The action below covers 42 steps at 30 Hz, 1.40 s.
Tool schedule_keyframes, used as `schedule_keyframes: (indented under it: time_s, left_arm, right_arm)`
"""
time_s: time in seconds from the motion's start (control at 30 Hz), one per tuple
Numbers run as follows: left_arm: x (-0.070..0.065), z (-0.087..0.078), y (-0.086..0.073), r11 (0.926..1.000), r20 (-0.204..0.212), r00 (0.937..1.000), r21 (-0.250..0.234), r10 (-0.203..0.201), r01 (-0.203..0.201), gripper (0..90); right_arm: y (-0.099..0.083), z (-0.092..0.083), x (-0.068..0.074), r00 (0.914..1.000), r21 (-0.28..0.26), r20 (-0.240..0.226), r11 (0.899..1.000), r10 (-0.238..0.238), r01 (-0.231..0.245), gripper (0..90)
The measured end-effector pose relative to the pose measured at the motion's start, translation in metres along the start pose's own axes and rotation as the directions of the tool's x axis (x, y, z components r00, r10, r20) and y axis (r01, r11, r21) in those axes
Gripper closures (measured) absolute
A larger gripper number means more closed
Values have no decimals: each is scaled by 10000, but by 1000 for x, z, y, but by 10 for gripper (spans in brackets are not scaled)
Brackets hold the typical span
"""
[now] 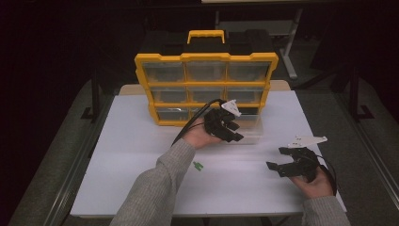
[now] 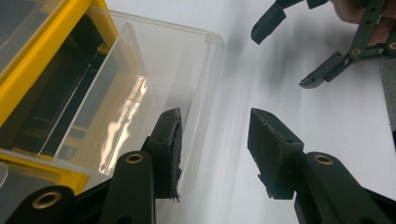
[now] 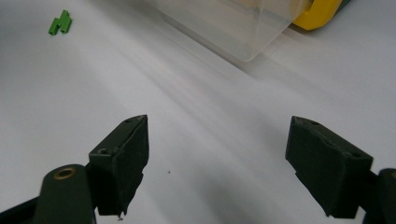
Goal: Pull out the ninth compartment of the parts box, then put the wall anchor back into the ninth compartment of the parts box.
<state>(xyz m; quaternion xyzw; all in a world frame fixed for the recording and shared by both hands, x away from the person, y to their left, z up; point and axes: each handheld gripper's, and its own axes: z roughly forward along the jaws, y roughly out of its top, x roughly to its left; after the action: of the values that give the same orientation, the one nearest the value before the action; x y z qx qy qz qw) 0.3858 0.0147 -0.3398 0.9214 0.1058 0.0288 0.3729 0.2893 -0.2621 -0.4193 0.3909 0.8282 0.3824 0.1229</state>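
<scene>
A yellow and black organiser (image 1: 205, 59) with clear drawers stands at the back of the white table (image 1: 141, 141). One clear drawer (image 1: 249, 127) is pulled out of its bottom row and looks empty (image 2: 154, 70). My left gripper (image 1: 234, 132) is at that drawer's front. Its jaws stand open (image 2: 215, 140), one pad right beside the drawer's front wall and the other over bare table. My right gripper (image 1: 275, 158) hovers open low over the table at the right (image 3: 217, 140), with nothing between its pads. A small green piece (image 1: 198, 165) lies on the table (image 3: 60, 22).
The organiser's yellow corner (image 3: 317, 11) sits just behind the pulled-out drawer (image 3: 233, 28). My right gripper (image 2: 282, 58) also appears across the table in the left gripper view. White table surface stretches to the left and front.
</scene>
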Motion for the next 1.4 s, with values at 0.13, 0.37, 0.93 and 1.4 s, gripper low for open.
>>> schedule_keyframes:
  time_s: [0.13,0.37,0.93,1.4]
  left_arm:
    - [0,-6,-3,9999,-2,10000,-124,-57,57,529]
    - [0,-18,-8,9991,-89,9997,-355,-220,217,510]
    - [-5,-34,-22,9988,-185,9993,-371,-339,332,477]
    - [-12,-49,-39,9958,-425,9973,-719,-602,571,419]
  right_arm:
    - [-1,0,1,10000,-12,2,10000,15,-15,206]
    - [-4,-4,0,9999,-12,42,9999,111,-111,206]
    - [-7,-6,1,9998,107,35,9998,179,-180,208]
    - [-3,-3,3,10000,184,-65,9998,51,-50,207]
